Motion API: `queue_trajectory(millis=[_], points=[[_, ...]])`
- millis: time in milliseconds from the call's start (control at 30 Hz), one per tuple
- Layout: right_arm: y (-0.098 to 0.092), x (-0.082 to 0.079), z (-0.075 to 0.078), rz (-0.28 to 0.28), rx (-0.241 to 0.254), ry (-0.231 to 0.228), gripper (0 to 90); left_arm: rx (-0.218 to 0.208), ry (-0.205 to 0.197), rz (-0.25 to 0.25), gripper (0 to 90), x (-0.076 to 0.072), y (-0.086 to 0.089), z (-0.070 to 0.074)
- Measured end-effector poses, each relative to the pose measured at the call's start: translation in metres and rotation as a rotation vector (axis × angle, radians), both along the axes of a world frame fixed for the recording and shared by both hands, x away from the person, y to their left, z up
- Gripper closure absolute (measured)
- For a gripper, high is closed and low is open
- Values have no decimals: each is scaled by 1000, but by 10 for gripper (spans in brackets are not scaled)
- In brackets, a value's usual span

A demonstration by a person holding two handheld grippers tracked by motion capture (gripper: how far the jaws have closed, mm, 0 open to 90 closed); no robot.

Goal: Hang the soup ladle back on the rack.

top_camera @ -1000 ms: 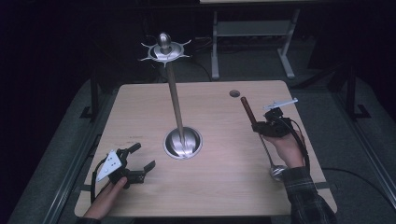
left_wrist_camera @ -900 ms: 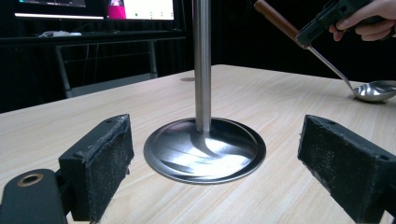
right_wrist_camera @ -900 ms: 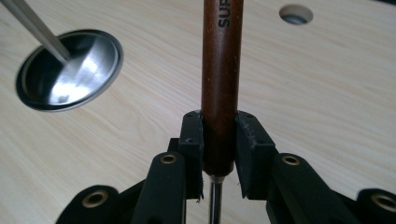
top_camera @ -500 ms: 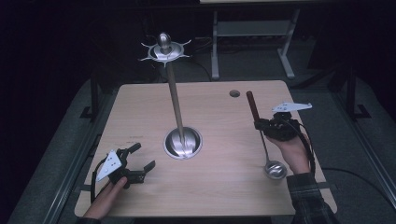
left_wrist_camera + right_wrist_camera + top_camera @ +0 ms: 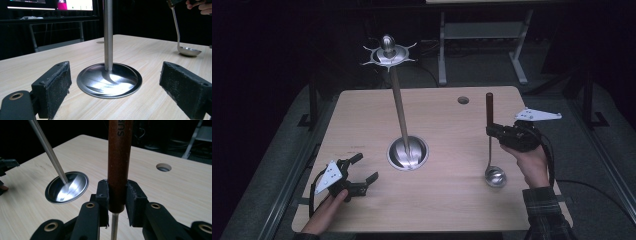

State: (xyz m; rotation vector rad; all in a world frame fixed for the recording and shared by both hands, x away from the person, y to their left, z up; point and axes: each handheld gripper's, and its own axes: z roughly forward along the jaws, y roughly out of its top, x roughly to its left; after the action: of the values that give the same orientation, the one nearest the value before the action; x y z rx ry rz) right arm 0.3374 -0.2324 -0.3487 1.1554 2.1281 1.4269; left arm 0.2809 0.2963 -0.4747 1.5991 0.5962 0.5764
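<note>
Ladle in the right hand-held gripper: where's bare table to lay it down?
The ladle hangs upright from the right hand-held gripper, bowl near the table. Bare wood lies between the stand base and the ladle, and along the far edge left of the round hole. The near-left corner is taken by the left hand-held gripper.

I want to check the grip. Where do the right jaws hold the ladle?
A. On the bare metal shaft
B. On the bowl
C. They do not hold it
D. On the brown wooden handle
D: the right gripper is clamped on the ladle at its brown handle.
</note>
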Motion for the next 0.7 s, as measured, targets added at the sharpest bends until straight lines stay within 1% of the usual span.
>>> queue_trajectory(millis=[100, 233, 300, 433, 600, 700], points=[[0, -2, 2, 9, 10, -18, 738, 3, -1, 0, 97, 0, 0, 0], [0, -2, 7, 31, 46, -26, 737, 3, -2, 1, 97, 0, -1, 0], [1, -2, 10, 42, 56, -31, 737, 1, -3, 1, 97, 0, -1, 0], [6, 0, 14, 65, 66, -51, 737, 4, -4, 2, 97, 0, -1, 0], [13, 4, 20, 96, 59, -59, 737, 2, -6, 2, 97, 0, -1, 0], [16, 7, 24, 118, 64, -65, 737, 0, -6, 2, 97, 0, -1, 0]])
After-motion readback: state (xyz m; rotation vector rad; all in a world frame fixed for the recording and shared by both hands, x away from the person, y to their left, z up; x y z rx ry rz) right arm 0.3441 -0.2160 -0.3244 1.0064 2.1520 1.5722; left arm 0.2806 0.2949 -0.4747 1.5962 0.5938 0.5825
